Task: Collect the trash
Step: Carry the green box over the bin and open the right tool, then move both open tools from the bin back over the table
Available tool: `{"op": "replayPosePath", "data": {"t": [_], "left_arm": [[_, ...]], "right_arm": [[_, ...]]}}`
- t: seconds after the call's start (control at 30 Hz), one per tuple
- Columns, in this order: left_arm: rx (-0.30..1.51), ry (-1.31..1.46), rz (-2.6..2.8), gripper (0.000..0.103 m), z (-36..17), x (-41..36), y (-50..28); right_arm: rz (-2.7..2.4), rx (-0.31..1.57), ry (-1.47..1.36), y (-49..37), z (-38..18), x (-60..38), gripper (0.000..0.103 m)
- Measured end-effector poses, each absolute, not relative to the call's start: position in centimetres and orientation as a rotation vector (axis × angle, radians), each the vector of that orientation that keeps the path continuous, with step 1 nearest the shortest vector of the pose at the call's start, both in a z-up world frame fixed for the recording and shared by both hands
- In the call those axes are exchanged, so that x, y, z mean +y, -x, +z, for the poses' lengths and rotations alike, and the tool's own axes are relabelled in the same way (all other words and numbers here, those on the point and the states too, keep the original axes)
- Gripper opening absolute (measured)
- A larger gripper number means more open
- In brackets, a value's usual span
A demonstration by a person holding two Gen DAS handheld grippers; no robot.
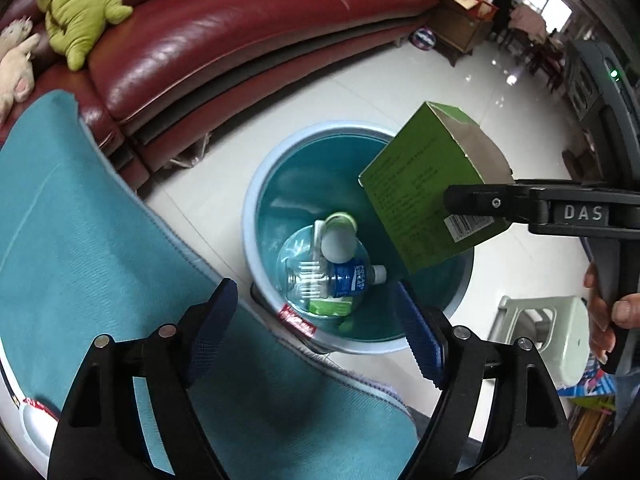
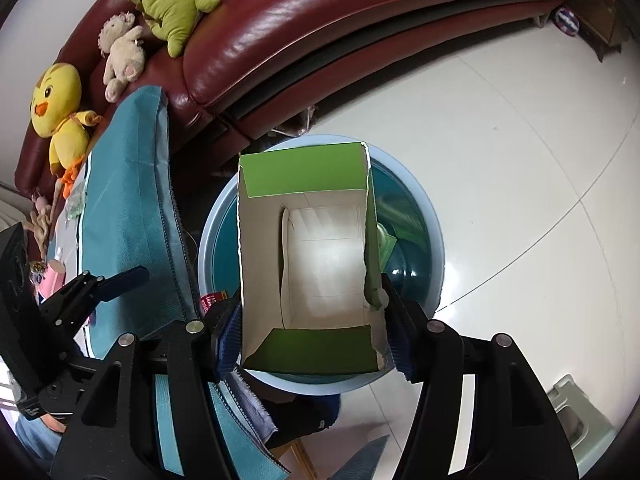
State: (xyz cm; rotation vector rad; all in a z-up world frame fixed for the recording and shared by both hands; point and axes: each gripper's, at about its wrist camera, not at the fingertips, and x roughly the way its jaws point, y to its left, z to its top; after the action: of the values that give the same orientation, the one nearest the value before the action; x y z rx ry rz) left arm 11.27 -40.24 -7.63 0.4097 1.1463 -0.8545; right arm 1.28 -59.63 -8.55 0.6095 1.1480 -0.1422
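Observation:
A round blue bin [image 1: 249, 216] stands on the pale floor beside the table. It holds a clear bottle with a blue label [image 1: 346, 280], a white cup [image 1: 339, 240] and a small green carton [image 1: 332, 306]. My left gripper [image 1: 318, 332] hovers above the bin's near rim, open, with nothing between its fingers. My right gripper [image 2: 314, 344] is shut on a green cardboard box [image 2: 320, 264], its torn top open and its inside empty. The box [image 1: 420, 196] hangs tilted over the bin's right side [image 2: 436, 260].
A teal cloth covers the table [image 1: 80, 240] to the left of the bin. A dark red leather sofa [image 1: 240, 32] curves behind, with plush toys [image 2: 172, 4] on it. A pale plastic stool [image 1: 552, 336] stands at the right. A person's hand [image 1: 608, 316] grips the right handle.

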Motion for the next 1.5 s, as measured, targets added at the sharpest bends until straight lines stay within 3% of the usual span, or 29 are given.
{"op": "replayPosePath", "data": {"t": [0.13, 0.77, 1.5], "left_arm": [[1.142, -0.375, -0.841, 0.088, -6.8, -39.0, -11.2], [1.111, -0.278, -0.727, 0.091, -3.6, -27.5, -10.3], [1.029, -0.053, -0.336, 0.091, -0.1, 4.4, -9.3]], "right_arm": [[-0.153, 1.167, -0.592, -2.0, -8.7, -59.0, 0.073], [-0.086, 1.179, -0.481, -1.7, -4.2, -50.4, 0.082], [0.278, 1.249, -0.199, -8.9, 0.7, -22.0, 0.082]]}}
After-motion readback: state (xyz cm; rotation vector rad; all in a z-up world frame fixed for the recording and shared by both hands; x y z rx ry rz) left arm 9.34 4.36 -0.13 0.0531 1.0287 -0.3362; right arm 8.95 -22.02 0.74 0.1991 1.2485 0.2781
